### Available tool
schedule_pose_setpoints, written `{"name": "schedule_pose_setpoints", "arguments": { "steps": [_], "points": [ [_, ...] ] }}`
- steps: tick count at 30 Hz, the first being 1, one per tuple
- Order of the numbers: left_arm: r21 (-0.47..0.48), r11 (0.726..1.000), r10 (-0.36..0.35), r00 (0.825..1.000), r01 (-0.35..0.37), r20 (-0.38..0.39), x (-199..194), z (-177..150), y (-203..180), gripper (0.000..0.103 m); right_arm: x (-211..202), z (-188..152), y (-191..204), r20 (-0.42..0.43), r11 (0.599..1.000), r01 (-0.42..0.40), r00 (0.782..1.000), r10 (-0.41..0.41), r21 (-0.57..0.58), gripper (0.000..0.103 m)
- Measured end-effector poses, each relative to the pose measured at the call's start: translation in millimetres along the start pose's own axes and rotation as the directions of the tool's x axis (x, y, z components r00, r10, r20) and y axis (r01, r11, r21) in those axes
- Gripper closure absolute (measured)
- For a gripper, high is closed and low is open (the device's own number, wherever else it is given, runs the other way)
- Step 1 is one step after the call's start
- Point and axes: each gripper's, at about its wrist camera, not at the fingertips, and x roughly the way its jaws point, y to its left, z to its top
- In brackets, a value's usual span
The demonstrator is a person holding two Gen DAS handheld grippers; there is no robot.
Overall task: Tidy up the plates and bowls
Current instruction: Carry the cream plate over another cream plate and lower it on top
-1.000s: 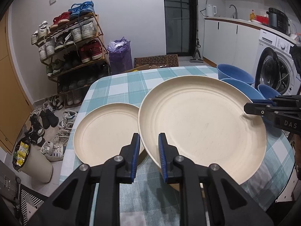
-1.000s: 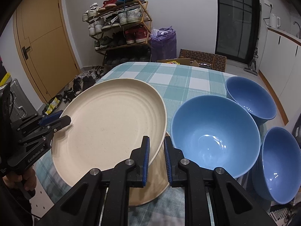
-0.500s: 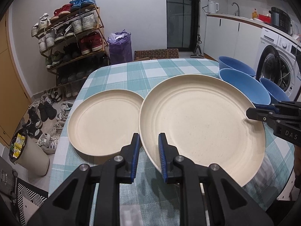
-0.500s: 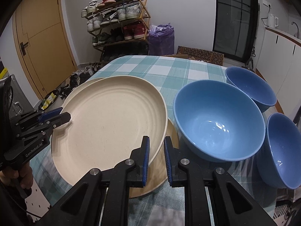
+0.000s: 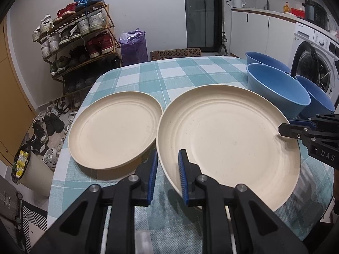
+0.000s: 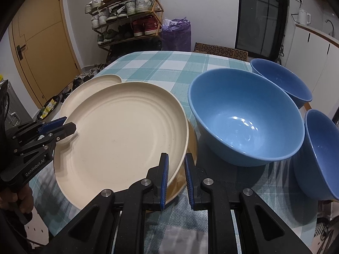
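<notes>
Big plate point(image 5: 228, 135) has come down since the earlier frames, now low over a darker plate point(image 6: 190, 148) near the table point(image 5: 180, 74) front edge. Left gripper point(image 5: 168, 176) and right gripper point(image 6: 176, 176) each clamp its rim, jaws narrow. Smaller plate point(image 5: 114, 133) just left; three blue bowls point(image 6: 245, 114) along the right edge.

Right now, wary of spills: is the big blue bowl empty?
Empty: the right wrist view shows the bowl's bare glossy inside, only light glints.
</notes>
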Motion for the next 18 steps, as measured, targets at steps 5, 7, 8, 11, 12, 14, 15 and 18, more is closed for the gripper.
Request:
{"name": "schedule_pose_setpoints", "arguments": {
  "steps": [5, 7, 8, 11, 12, 14, 15, 18],
  "points": [
    [0.012, 1.000, 0.001, 1.000, -0.001, -0.011, 7, -1, -4, 0.085, 4, -2, -1, -0.003, 1.000, 0.027, 1.000, -0.027, -0.006, 0.087],
    [0.027, 1.000, 0.009, 1.000, -0.009, -0.017, 11, -1, -7, 0.085, 6, -2, -1, -0.008, 0.999, 0.035, 0.999, -0.035, -0.009, 0.087],
    [0.030, 1.000, 0.011, 1.000, -0.011, -0.018, 12, -2, -7, 0.085, 7, -2, -2, -0.011, 0.999, 0.037, 0.999, -0.038, -0.008, 0.087],
    [0.030, 1.000, 0.012, 1.000, -0.011, -0.025, 15, -1, -7, 0.085, 10, -3, -3, -0.015, 0.999, 0.040, 0.999, -0.040, -0.005, 0.087],
    [0.030, 0.999, 0.012, 1.000, -0.011, -0.027, 17, -1, -7, 0.085, 10, -4, -3, -0.016, 0.999, 0.041, 0.999, -0.041, -0.006, 0.087],
    [0.035, 0.999, 0.015, 0.999, -0.014, -0.029, 19, -1, -8, 0.085, 13, -4, -2, -0.020, 0.999, 0.047, 0.999, -0.047, -0.010, 0.087],
    [0.037, 0.999, 0.016, 0.999, -0.015, -0.029, 20, -1, -8, 0.085, 14, -4, -2, -0.021, 0.999, 0.049, 0.999, -0.049, -0.012, 0.087],
    [0.042, 0.999, 0.018, 0.999, -0.016, -0.037, 23, -2, -10, 0.085, 18, -5, -1, -0.021, 0.998, 0.064, 0.998, -0.064, -0.021, 0.087]
  ]
}}
